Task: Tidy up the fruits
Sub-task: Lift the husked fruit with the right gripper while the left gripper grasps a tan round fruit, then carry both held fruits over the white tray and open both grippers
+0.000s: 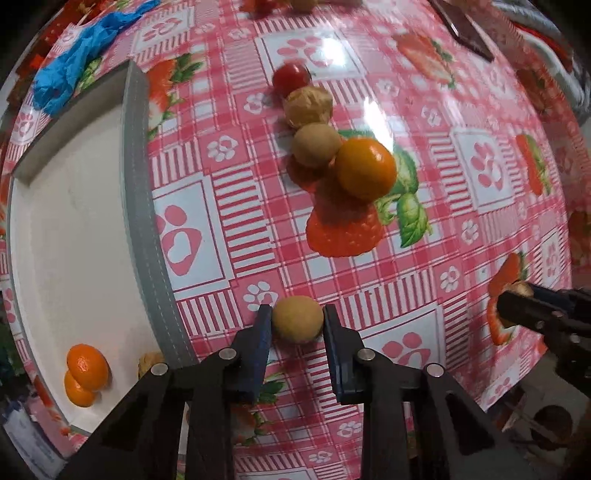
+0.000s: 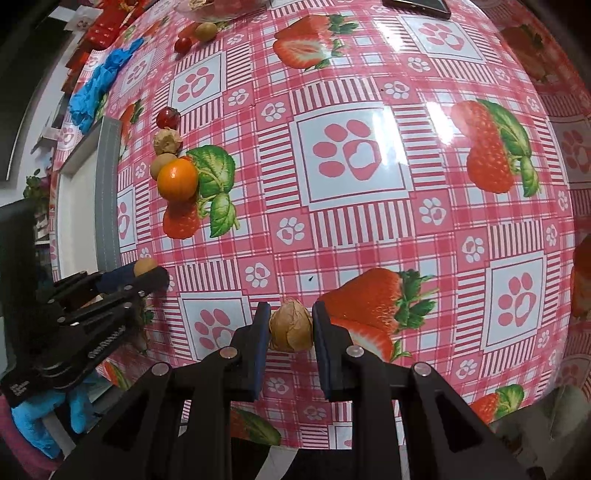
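Left wrist view: left gripper (image 1: 297,320) points down at a pink checked tablecloth (image 1: 424,229) printed with strawberries and paw marks.
Left fingers: narrow, pads pressed on both sides of a tan longan (image 1: 297,324) resting on the cloth.
Tray: white tray (image 1: 74,229) with a grey rim at 9 o'clock; two small oranges (image 1: 85,373) lie in its near corner at 8 o'clock, and a brownish fruit, mostly hidden, sits beside them.
Fruit row: at 12 o'clock from the gripper, well apart, a red tomato (image 1: 291,77), a walnut (image 1: 308,107), a second longan (image 1: 317,144) and an orange (image 1: 365,168), each touching the next.
Blue bag: crumpled blue plastic (image 1: 77,55) at 10 o'clock, beyond the tray.
Right wrist view: right gripper (image 2: 290,328) clamped on a brown walnut-like nut (image 2: 290,330), fingers narrow, over the cloth.
Far edge: another tomato (image 2: 182,44) and longan (image 2: 205,31) at 11 o'clock; a dark phone (image 2: 417,5) at 1 o'clock.
Person: blue glove (image 2: 40,424) at 8 o'clock, behind the left gripper.
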`<state>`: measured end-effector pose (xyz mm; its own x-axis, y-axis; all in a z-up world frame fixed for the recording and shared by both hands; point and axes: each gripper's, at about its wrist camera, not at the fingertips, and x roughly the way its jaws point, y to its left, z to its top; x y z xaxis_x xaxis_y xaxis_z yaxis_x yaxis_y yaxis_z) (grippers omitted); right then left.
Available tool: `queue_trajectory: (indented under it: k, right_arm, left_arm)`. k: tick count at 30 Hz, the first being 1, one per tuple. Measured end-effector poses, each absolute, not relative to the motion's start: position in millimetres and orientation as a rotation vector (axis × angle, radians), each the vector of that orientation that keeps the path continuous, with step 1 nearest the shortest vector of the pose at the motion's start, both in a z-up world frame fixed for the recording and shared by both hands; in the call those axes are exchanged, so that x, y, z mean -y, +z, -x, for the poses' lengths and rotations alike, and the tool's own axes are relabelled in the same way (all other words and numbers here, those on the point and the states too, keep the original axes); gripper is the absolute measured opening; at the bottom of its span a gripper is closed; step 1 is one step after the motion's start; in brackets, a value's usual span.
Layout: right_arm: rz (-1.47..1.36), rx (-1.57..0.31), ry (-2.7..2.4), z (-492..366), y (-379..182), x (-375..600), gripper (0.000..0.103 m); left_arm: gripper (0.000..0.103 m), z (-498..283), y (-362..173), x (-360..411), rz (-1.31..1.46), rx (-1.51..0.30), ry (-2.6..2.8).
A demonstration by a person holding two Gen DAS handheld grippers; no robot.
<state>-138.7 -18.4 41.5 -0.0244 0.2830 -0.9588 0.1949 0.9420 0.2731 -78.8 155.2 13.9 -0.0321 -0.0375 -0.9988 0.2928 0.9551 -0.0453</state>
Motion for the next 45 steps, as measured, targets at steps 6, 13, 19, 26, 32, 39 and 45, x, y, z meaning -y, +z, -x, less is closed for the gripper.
queue_trajectory:
  k: [6,13,19,26,32,39,45]
  right_arm:
    - [-0.380,-1.609,0.067,140,42,16,0.025]
    - [-0.363,-1.603,0.080,132,47,3,0.025]
    - [-0.329,-1.596,0.107,120,55,-17,0.025]
    - [-0.266,-1.590,0.160,104,62,-52,0.025]
    - [-0.213,-1.578,0.220,91,70,-90,0.025]
    - [-0.170,-1.566,0.284,77,78,-132,0.025]
    - [-0.148,-1.567,0.336,68,79,-165,0.025]
  left_arm:
    - [0.029,84,43,-167,-0.140,-1.543,-0.282]
    - [0.029,92,69,-191,-0.118,-1.517,-0.267]
    - [0.029,98,82,-216,-0.068,-1.497,-0.278]
    - [0.029,96,93,-241,-0.045,-1.460,-0.233]
    - [0.029,96,95,-266,-0.011,-1.444,-0.187]
    - [0.029,95,96,-298,0.010,-1.430,-0.130]
    - [0.029,93,95,-321,0.028,-1.424,-0.096]
